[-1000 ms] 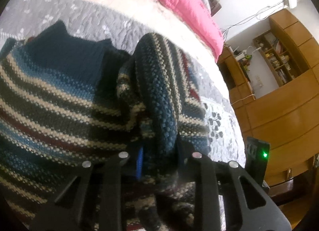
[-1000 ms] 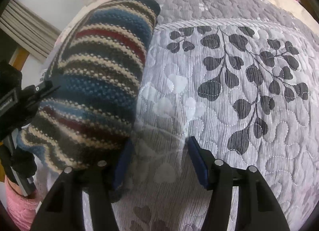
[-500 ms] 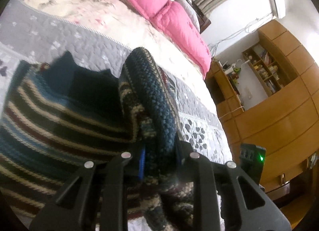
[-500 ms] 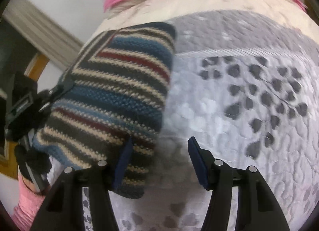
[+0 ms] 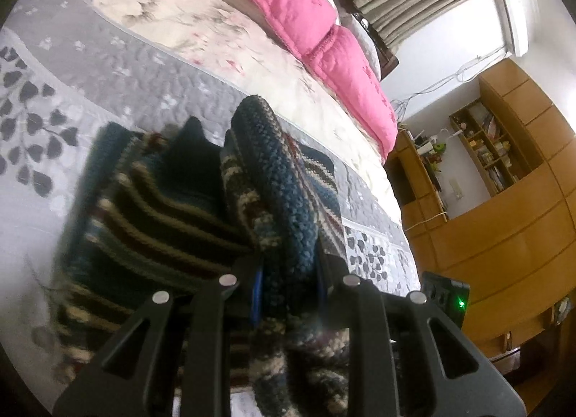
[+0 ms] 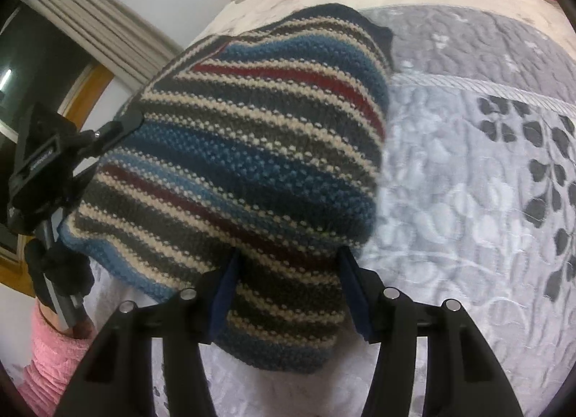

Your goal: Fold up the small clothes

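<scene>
A striped knit sweater [image 5: 162, 201] in blue, grey, cream and red hangs partly lifted over the bed. My left gripper [image 5: 288, 284] is shut on a thick fold of it, and the rest droops to the left and below. In the right wrist view the sweater [image 6: 252, 150] fills the middle, its lower edge hanging between the fingers of my right gripper [image 6: 288, 287], which stands open and wide. The left gripper [image 6: 118, 125] pinches the sweater's left edge there, held by a hand in a pink sleeve [image 6: 46, 356].
Under the sweater lies a grey quilted bedspread [image 6: 468, 201] with dark leaf prints. A pink duvet [image 5: 306, 10] lies along the head of the bed. Wooden wardrobes and shelves [image 5: 504, 219] stand beyond the bed's right edge.
The left gripper has risen and pulled back with its fold, so more of the bed shows. The right gripper has moved left, and the sweater's edge now hangs between its open fingers.
</scene>
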The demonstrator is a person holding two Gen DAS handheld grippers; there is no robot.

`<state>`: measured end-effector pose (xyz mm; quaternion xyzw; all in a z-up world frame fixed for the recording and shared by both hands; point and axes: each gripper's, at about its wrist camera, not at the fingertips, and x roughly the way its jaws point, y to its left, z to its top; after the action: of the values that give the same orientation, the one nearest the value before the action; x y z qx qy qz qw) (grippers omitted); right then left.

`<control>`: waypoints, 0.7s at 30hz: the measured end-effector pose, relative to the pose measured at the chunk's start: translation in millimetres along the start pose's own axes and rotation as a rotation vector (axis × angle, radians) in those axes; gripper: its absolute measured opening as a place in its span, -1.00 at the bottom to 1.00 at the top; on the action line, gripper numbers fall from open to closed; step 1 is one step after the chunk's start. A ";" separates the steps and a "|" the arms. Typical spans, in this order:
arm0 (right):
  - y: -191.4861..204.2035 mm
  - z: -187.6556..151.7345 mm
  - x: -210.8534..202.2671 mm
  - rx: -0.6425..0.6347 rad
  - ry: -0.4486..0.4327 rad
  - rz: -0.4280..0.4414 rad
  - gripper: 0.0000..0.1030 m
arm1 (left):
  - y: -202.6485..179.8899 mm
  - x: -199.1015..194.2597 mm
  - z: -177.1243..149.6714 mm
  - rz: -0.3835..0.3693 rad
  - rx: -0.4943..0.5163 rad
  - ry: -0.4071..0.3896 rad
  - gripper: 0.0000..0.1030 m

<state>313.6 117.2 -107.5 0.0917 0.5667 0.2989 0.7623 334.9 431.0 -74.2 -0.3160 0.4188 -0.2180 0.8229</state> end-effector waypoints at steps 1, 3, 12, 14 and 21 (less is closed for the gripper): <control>6.9 1.5 2.2 -0.012 0.000 -0.003 0.12 | 2.2 -4.2 1.3 0.005 0.002 -0.003 -0.60; 17.3 3.5 4.6 -0.034 0.002 -0.011 0.12 | 10.1 -16.7 4.9 0.017 0.006 -0.015 -0.60; 53.8 4.6 19.9 -0.118 0.020 -0.046 0.16 | 56.4 -39.2 14.1 0.080 -0.019 -0.024 -0.59; 59.9 3.2 26.3 -0.126 0.030 -0.042 0.16 | 72.3 -37.4 13.1 0.090 -0.038 -0.022 -0.59; 84.0 1.0 50.0 -0.172 0.052 -0.089 0.20 | 120.8 -22.3 -0.7 0.082 -0.112 0.003 -0.58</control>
<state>293.9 212.9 -107.4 -0.0071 0.5621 0.3145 0.7649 333.3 529.8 -147.1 -0.3440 0.4444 -0.1608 0.8114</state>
